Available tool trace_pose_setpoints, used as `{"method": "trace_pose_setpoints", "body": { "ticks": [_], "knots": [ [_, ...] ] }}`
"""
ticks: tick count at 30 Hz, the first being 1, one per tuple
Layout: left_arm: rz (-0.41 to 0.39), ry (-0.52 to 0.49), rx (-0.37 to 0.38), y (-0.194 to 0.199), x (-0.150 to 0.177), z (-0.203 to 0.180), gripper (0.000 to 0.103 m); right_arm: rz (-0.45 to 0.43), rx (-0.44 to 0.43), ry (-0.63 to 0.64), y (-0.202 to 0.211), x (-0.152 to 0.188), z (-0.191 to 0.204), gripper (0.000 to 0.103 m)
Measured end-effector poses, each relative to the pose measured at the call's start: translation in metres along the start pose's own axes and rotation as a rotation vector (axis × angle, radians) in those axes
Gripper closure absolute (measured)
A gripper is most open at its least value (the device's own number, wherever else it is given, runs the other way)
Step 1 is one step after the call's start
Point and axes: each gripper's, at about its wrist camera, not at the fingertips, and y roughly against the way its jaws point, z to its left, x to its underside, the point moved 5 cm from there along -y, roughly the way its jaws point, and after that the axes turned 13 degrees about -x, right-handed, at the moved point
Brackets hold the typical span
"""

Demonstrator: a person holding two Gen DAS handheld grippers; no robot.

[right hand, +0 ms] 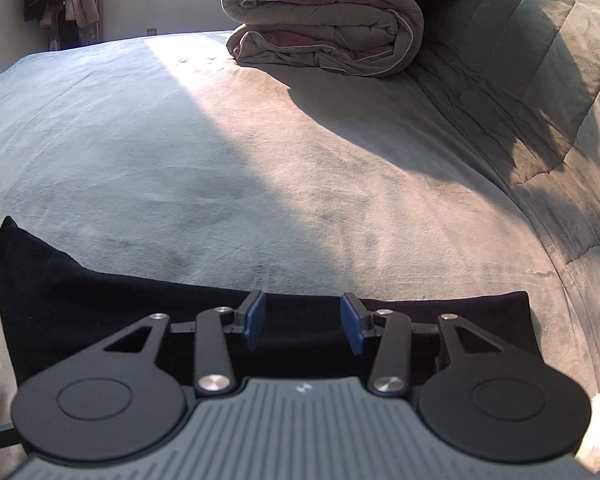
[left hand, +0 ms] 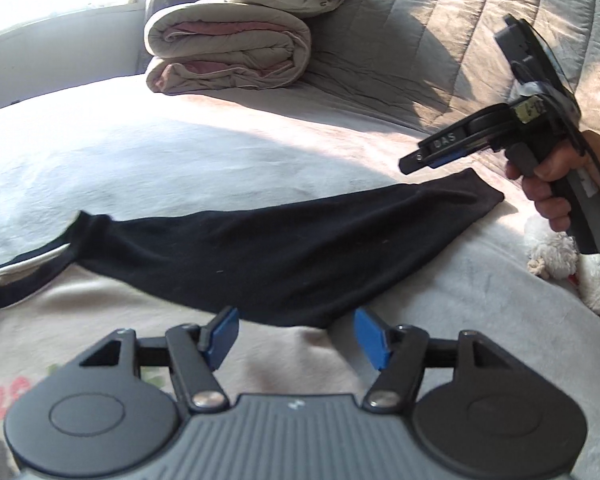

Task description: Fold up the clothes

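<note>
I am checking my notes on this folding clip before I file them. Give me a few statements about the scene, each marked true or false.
1. The black garment lies on the bed. True.
2. The left claw is clamped on the garment. False: its jaws stand open with nothing between the pads.
3. A rolled quilt sits at the far end of the bed. True.
4. The right claw holds a white towel. False: it is open and holds nothing, poised over the black garment.
5. A hand grips the right claw's handle. True.
</note>
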Motion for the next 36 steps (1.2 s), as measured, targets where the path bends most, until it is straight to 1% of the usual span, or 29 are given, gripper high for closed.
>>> {"method": "trace_pose_setpoints", "body": {
  "ticks": [3, 8, 11, 17, 23, 27, 30, 32, 35, 36],
  "knots": [
    [-0.007, 0.026, -0.076, 0.021, 0.003, 0.037, 0.032, -0.011, -0.017, -0.006, 0.005, -0.003, 0.025, 0.055],
    [-0.015, 0.091, -0.203, 0.058, 0.011, 0.101, 0.030, -0.036, -0.035, -0.003, 0.013, -0.008, 0.076, 0.054],
    [-0.010, 0.147, -0.277, 0.084, 0.022, 0.145, 0.027, -0.061, -0.065, 0.006, 0.018, -0.009, 0.112, 0.052],
    [0.003, 0.239, -0.400, 0.132, 0.056, 0.224, 0.023, -0.075, -0.132, 0.037, 0.017, -0.009, 0.186, 0.052],
    [0.034, 0.336, -0.518, 0.172, 0.097, 0.290, 0.020, -0.091, -0.214, 0.075, 0.008, -0.009, 0.265, 0.051],
    [0.075, 0.439, -0.609, 0.196, 0.126, 0.336, 0.019, -0.084, -0.293, 0.102, 0.000, -0.006, 0.322, 0.050],
    [0.086, 0.528, -0.686, 0.213, 0.150, 0.368, 0.019, -0.071, -0.363, 0.136, -0.005, -0.001, 0.367, 0.050],
    [0.061, 0.581, -0.735, 0.226, 0.166, 0.388, 0.019, -0.064, -0.409, 0.164, -0.008, 0.004, 0.394, 0.050],
    [0.012, 0.708, -0.800, 0.242, 0.186, 0.414, 0.021, -0.045, -0.477, 0.215, -0.013, 0.010, 0.438, 0.050],
    [-0.001, 0.759, -0.805, 0.246, 0.190, 0.422, 0.022, -0.038, -0.501, 0.233, -0.015, 0.013, 0.452, 0.050]
  ]
}}
